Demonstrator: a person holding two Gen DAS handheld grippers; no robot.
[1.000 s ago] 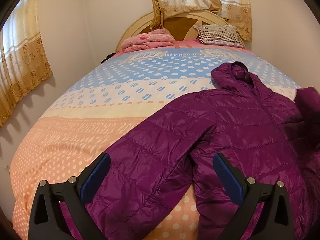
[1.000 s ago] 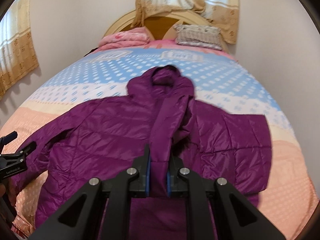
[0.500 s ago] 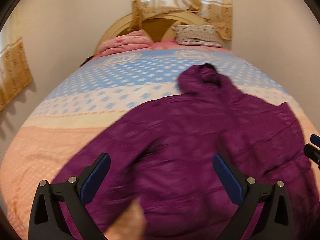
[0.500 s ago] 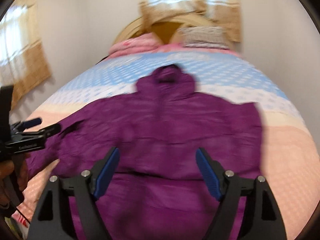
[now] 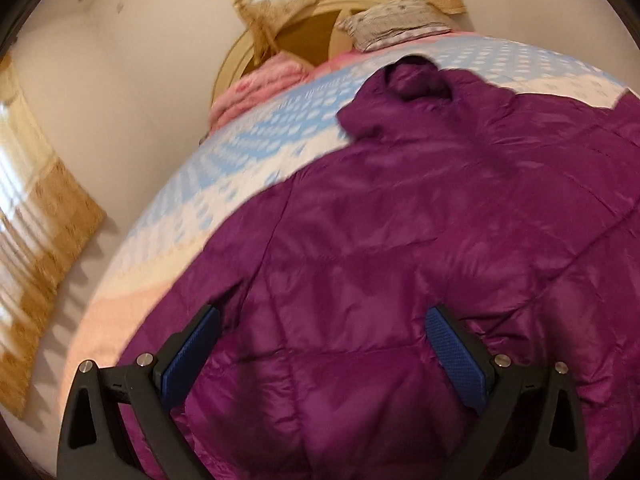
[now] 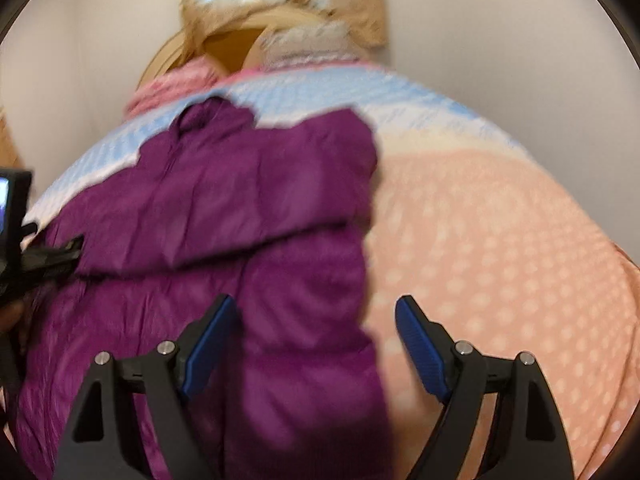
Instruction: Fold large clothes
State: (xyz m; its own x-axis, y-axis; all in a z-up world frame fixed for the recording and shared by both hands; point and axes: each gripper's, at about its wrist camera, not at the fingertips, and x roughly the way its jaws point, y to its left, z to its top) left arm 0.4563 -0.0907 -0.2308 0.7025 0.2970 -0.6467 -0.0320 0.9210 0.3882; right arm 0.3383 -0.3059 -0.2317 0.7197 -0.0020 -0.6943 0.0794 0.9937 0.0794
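Bed with dotted pink, cream and blue cover fills both views, blurry. Purple puffer jacket lies spread flat on it, hood toward the headboard, one sleeve folded across the chest in right view. Pillows by headboard. Left hand-held gripper spread wide above jacket, nothing pinched. Right hand-held gripper spread wide over jacket's edge, pinching nothing.

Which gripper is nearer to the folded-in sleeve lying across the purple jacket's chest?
Right. The right gripper hangs open just below the folded sleeve, over the jacket's right edge. The left gripper is open above the jacket's opposite side.
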